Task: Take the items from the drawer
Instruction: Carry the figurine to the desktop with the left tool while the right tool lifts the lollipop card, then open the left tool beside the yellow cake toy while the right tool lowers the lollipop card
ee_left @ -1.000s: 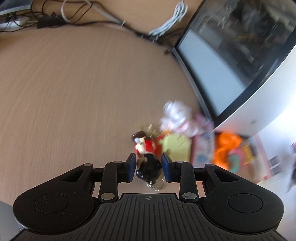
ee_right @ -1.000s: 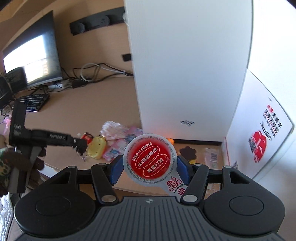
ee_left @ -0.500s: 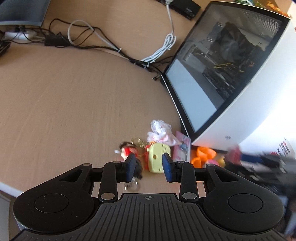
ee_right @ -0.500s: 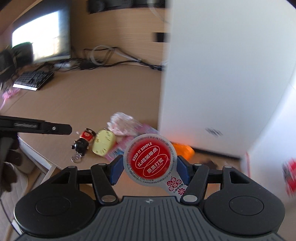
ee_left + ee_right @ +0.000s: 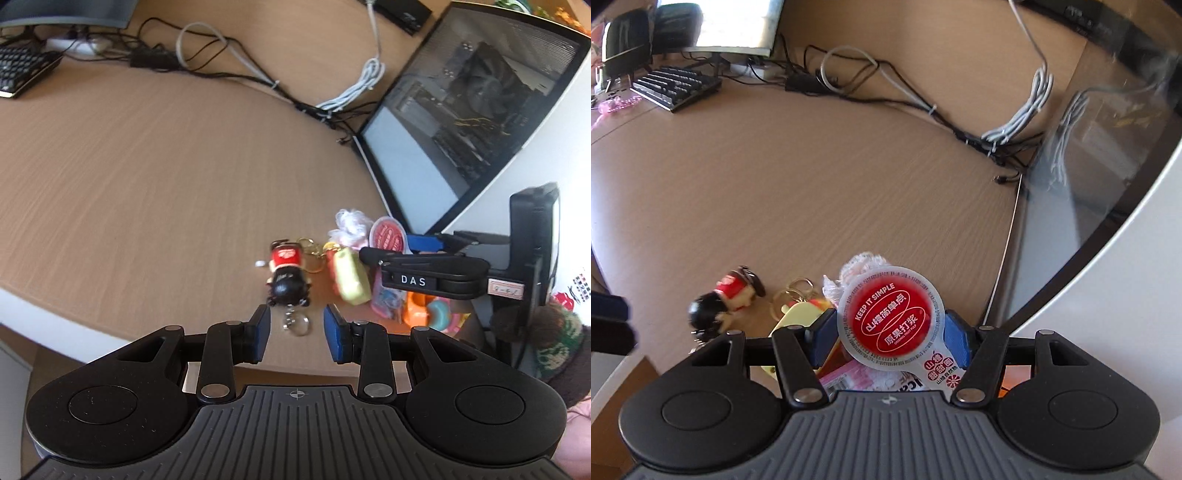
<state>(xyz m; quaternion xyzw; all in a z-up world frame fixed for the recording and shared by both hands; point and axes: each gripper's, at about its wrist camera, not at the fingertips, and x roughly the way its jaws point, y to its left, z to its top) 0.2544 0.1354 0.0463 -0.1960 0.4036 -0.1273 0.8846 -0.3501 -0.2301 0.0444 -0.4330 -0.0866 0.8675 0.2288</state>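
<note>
My left gripper [image 5: 295, 332] is open, low over the desk's front edge, with only the key ring [image 5: 297, 325] of a red-and-black figure keychain [image 5: 287, 273] showing on the desk between its fingers. The figure lies just ahead, also seen in the right wrist view [image 5: 727, 299]. My right gripper [image 5: 890, 334] is shut on a small cup with a red printed lid [image 5: 890, 319]. It hovers over a pile: a yellow charm [image 5: 351, 280], a white lacy bundle [image 5: 864, 264], a pink packet [image 5: 857, 376] and orange toys [image 5: 421, 314]. The left wrist view shows this gripper [image 5: 384, 240] from the side.
A white computer case with a glass side panel [image 5: 461, 110] stands close on the right of the pile. Cables [image 5: 229, 48] and a keyboard [image 5: 676, 86] lie at the back of the wooden desk [image 5: 129, 166]. A patterned sleeve [image 5: 554, 343] shows at the right.
The left gripper has drawn back from the figure keychain, which now lies on the desk. The right gripper, still holding the cup, has swung down over the pile beside the case.
</note>
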